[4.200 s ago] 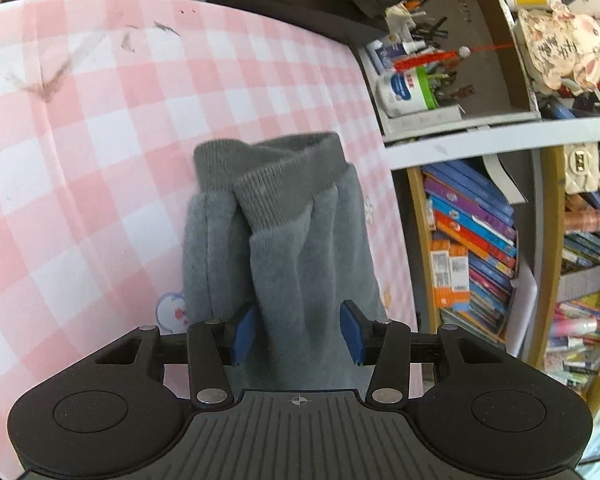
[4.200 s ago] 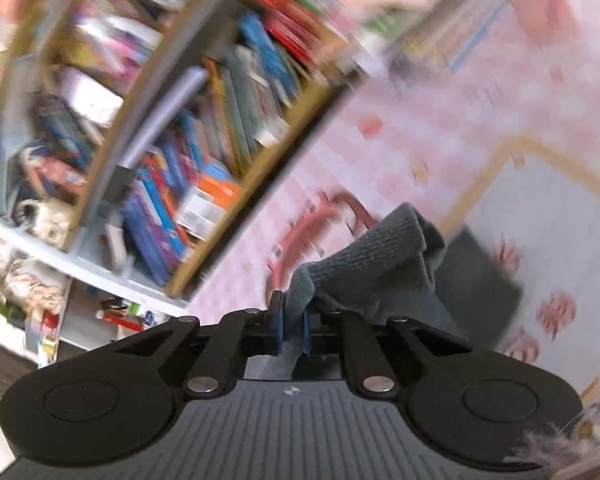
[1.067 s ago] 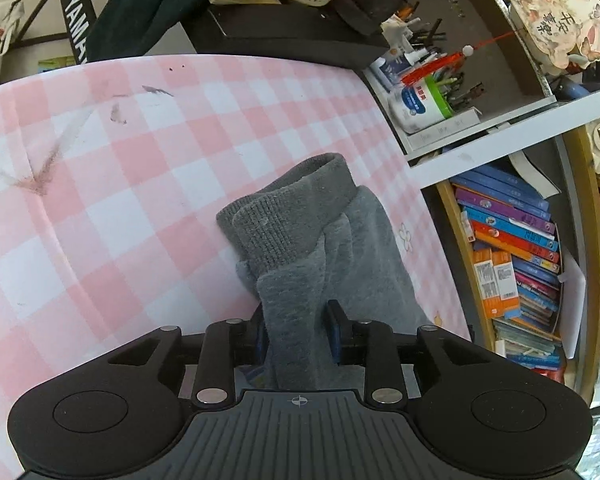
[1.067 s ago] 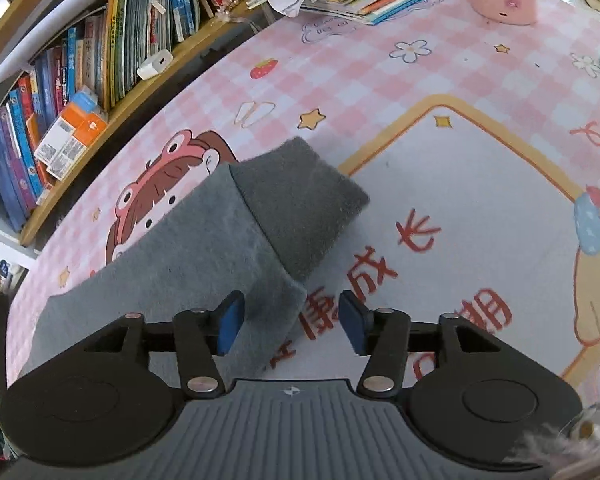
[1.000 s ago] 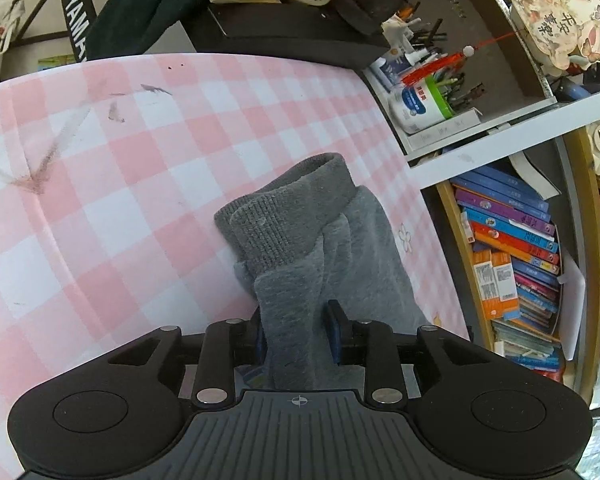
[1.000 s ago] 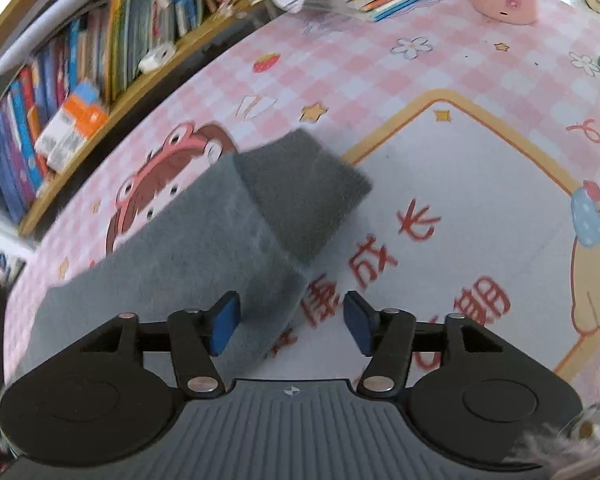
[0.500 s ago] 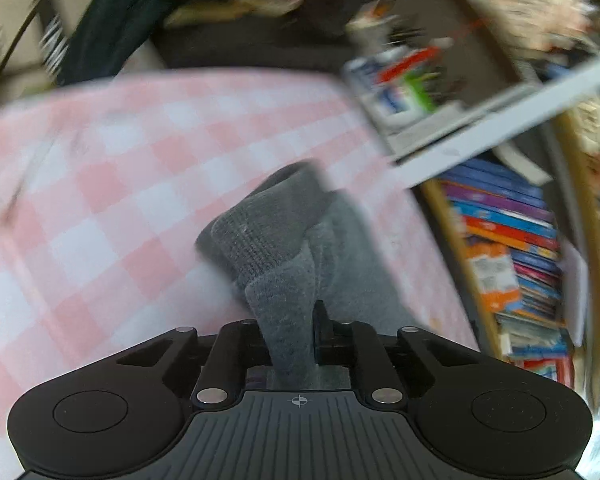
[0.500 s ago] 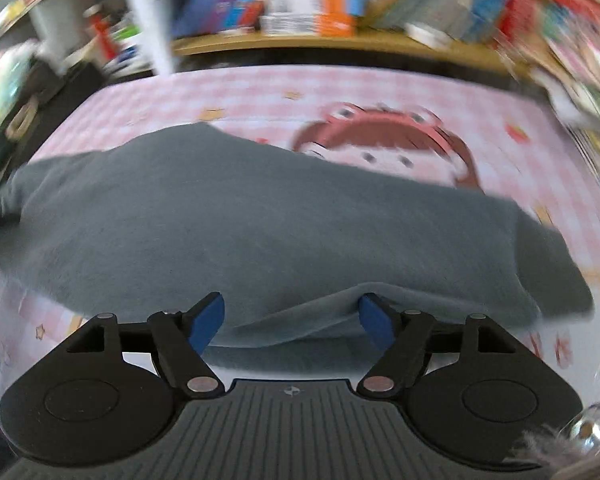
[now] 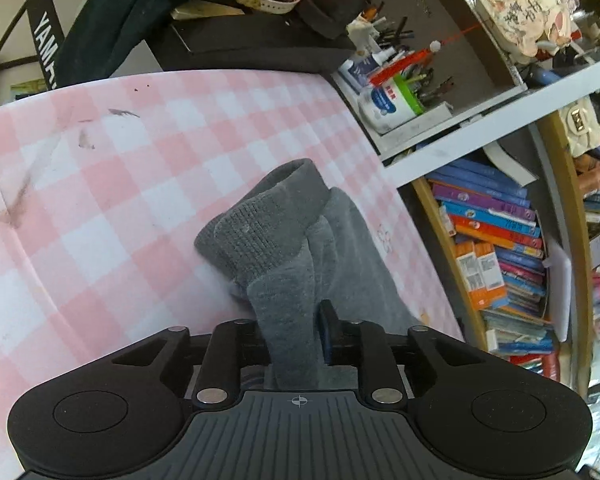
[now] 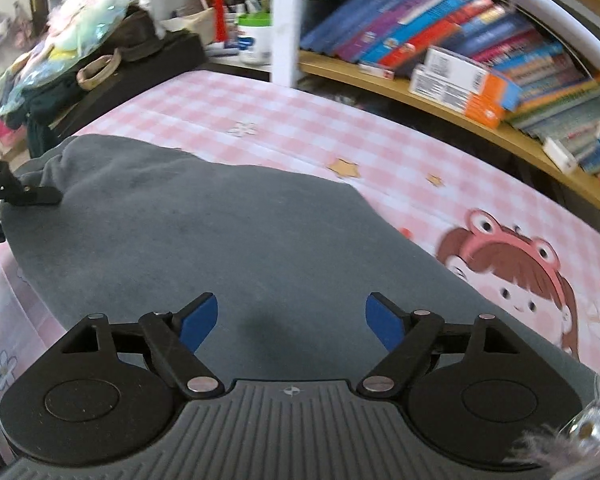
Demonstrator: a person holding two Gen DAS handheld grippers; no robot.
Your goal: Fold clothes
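One grey garment (image 9: 288, 240) lies on the pink checked tablecloth (image 9: 100, 184), seen from the left wrist with its ribbed cuff bunched up and pointing away. The left gripper (image 9: 294, 330) has its jaws pressed together on a fold of that grey cloth, which runs up between the two fingers; only one blue pad (image 9: 325, 330) shows, the other hidden behind the fabric. Beyond the table edge stand a shelf of books (image 9: 496, 248) and one white bottle with a green label (image 9: 384, 102).

From the right wrist, the same garment (image 10: 228, 240) spreads flat across the cloth, near one cartoon girl print (image 10: 516, 272). The right gripper (image 10: 292, 322) hangs over it with jaws spread wide, two blue pads (image 10: 198, 322) well apart, gripping nothing. One black finger of the other gripper (image 10: 32, 196) touches the garment's far left end.
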